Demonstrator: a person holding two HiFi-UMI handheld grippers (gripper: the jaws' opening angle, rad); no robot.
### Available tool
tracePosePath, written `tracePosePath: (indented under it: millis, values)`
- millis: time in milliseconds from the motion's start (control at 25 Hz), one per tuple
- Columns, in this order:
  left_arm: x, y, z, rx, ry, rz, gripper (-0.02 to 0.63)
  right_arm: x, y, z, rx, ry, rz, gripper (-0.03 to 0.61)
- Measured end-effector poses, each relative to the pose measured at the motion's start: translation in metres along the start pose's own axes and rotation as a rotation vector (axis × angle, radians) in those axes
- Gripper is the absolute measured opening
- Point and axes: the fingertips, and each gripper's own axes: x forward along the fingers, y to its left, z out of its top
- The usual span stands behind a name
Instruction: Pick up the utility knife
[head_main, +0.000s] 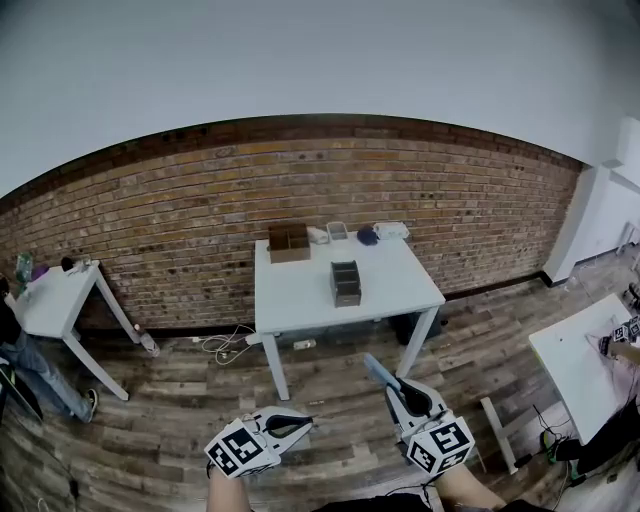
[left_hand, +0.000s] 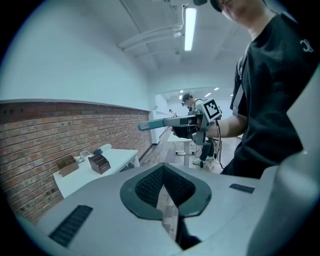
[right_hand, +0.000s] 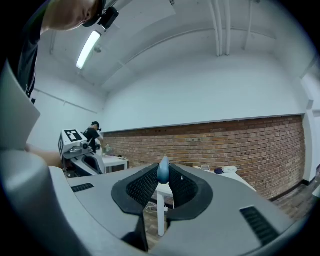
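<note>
The utility knife (head_main: 378, 371), a slim blue-grey bar, sticks out forward from my right gripper (head_main: 398, 390), which is shut on it. Its rounded blue end (right_hand: 163, 170) shows pinched between the dark pads in the right gripper view. From the left gripper view the knife (left_hand: 161, 123) juts out level from the right gripper (left_hand: 196, 125), in front of the person in black. My left gripper (head_main: 306, 423) is low at the left, jaws shut with nothing held, its pads (left_hand: 150, 190) almost touching. Both grippers hang over the wooden floor, well short of the white table (head_main: 300, 295).
On the white table stand a brown wooden box (head_main: 288, 242), a dark small organiser (head_main: 346, 283) and small items (head_main: 390, 230) by the brick wall. Cables (head_main: 225, 345) lie under it. Another white table (head_main: 55, 295) stands left, one more (head_main: 580, 365) right.
</note>
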Motion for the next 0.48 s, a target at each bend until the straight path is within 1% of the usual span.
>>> tracePosePath:
  millis: [240, 480]
  values:
    - [0.014, -0.018, 0.009, -0.016, 0.019, 0.022, -0.005, -0.023, -0.011, 0.002, 0.008, -0.025, 0.018, 0.067]
    - [0.036, -0.038, 0.029, -0.004, 0.016, 0.051, -0.005, -0.054, -0.039, 0.0, 0.009, -0.032, 0.025, 0.067]
